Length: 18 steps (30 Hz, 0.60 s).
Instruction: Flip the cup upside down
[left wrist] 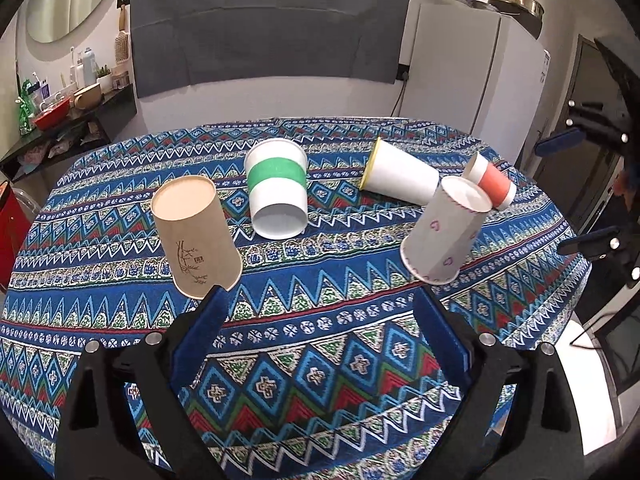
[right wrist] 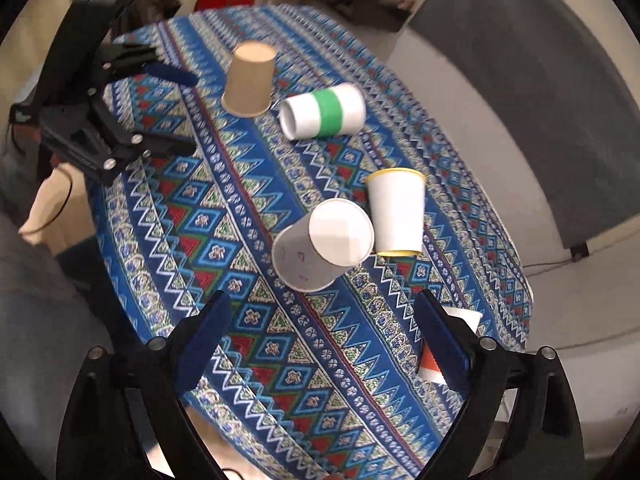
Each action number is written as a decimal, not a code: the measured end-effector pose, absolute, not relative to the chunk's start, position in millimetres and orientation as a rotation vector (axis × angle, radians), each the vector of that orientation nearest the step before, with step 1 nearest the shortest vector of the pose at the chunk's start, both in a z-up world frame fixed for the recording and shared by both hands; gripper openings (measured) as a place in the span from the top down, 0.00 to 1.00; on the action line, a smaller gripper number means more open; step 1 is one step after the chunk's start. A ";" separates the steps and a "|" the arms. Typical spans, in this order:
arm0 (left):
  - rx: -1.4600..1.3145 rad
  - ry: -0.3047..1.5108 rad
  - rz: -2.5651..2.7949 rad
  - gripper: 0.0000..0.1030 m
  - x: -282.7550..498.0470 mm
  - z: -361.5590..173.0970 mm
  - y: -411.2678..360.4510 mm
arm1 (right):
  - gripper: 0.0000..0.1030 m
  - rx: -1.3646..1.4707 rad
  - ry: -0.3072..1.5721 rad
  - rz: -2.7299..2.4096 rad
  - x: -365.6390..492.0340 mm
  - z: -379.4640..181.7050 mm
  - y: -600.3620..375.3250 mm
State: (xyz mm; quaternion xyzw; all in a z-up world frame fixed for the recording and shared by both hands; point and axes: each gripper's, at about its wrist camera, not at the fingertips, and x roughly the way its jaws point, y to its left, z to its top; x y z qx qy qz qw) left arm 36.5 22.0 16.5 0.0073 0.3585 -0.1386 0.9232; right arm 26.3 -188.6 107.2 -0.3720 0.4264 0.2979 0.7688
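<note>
Several paper cups sit on the patterned tablecloth (left wrist: 320,320). A brown cup (left wrist: 196,236) (right wrist: 249,80) stands upside down at the left. A white cup with pink hearts (left wrist: 444,236) (right wrist: 320,240) stands upside down on the right. A green-banded cup (left wrist: 277,194) (right wrist: 322,110), a yellow-rimmed white cup (left wrist: 400,178) (right wrist: 396,212) and an orange-banded cup (left wrist: 492,182) (right wrist: 432,360) lie on their sides. My left gripper (left wrist: 320,316) (right wrist: 192,112) is open and empty above the cloth. My right gripper (right wrist: 324,316) (left wrist: 560,196) is open and empty above the hearts cup.
A grey panel (left wrist: 272,28) hangs on the back wall, with a white fridge (left wrist: 472,72) at right and a cluttered shelf (left wrist: 60,112) at left. The table edge (right wrist: 120,240) drops off near the left gripper.
</note>
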 end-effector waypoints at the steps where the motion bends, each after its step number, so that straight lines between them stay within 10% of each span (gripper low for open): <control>1: 0.021 0.729 -0.278 0.10 32.5 19.1 19.7 | 0.13 -0.774 0.905 0.634 24.4 106.1 -194.6; 18: 0.086 0.573 -0.128 0.06 -24.9 24.8 -14.0 | 0.08 -0.272 0.532 0.343 -80.1 68.9 -229.7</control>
